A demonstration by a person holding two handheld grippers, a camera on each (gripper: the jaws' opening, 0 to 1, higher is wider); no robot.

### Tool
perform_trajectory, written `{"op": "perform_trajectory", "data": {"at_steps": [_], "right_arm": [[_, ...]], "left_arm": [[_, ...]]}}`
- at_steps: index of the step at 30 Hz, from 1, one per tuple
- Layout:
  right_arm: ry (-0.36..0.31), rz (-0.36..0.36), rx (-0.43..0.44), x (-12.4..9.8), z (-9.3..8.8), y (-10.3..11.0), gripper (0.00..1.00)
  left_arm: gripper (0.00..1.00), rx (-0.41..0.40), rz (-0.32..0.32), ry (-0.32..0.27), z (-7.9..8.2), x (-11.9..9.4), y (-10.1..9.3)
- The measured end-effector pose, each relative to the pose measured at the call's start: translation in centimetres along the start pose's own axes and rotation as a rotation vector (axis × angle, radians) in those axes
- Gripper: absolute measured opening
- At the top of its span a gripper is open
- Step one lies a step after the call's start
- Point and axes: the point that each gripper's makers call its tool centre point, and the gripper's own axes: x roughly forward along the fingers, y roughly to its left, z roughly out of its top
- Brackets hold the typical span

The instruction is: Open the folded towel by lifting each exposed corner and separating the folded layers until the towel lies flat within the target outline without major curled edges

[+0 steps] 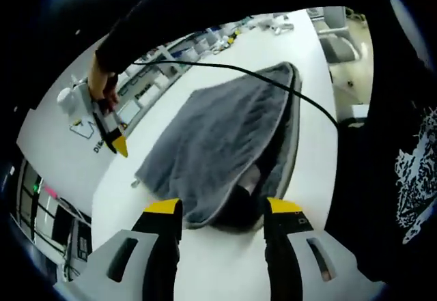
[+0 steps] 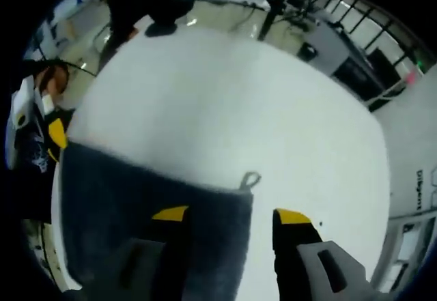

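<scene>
A grey folded towel (image 1: 225,130) lies on the white table (image 1: 314,62). Its near edge gapes, with the layers parted around a small label (image 1: 250,178). My left gripper (image 1: 223,207) is open, its jaws on either side of that edge. In the right gripper view the towel (image 2: 136,205) fills the lower left, and its corner carries a hanging loop (image 2: 250,178). My right gripper (image 2: 231,215) is open over that corner, the left jaw above the cloth. A hand holds the right gripper (image 1: 113,134) at the towel's far left corner. The left gripper (image 2: 56,134) shows at the left edge.
A black cable (image 1: 273,81) crosses above the towel. Benches with small items (image 1: 157,62) line the table's far side, and a chair (image 1: 334,35) stands beyond it. A person's dark clothing (image 1: 410,144) is at the right. Bare white table (image 2: 225,103) stretches ahead of the right gripper.
</scene>
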Motion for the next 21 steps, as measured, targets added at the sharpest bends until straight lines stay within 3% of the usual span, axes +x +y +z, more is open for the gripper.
{"op": "perform_trajectory", "data": {"at_steps": [3, 6, 16, 21], "right_arm": [[0.039, 0.013, 0.009, 1.8, -0.7, -0.4, 0.40], [0.028, 0.022, 0.019, 2.8, -0.3, -0.9, 0.37], [0.075, 0.038, 0.030, 5.1, -1.9, -1.0, 0.36], [0.058, 0.044, 0.041, 5.7, -2.2, -1.3, 0.34]], "left_arm": [[0.45, -0.008, -0.015, 0.003, -0.2, 0.1, -0.2], [0.44, -0.021, -0.019, -0.001, -0.2, 0.0, -0.3], [0.40, -0.012, -0.043, -0.009, 0.2, 0.2, -1.1], [0.36, -0.011, -0.051, 0.000, -0.2, 0.3, -1.0]]}}
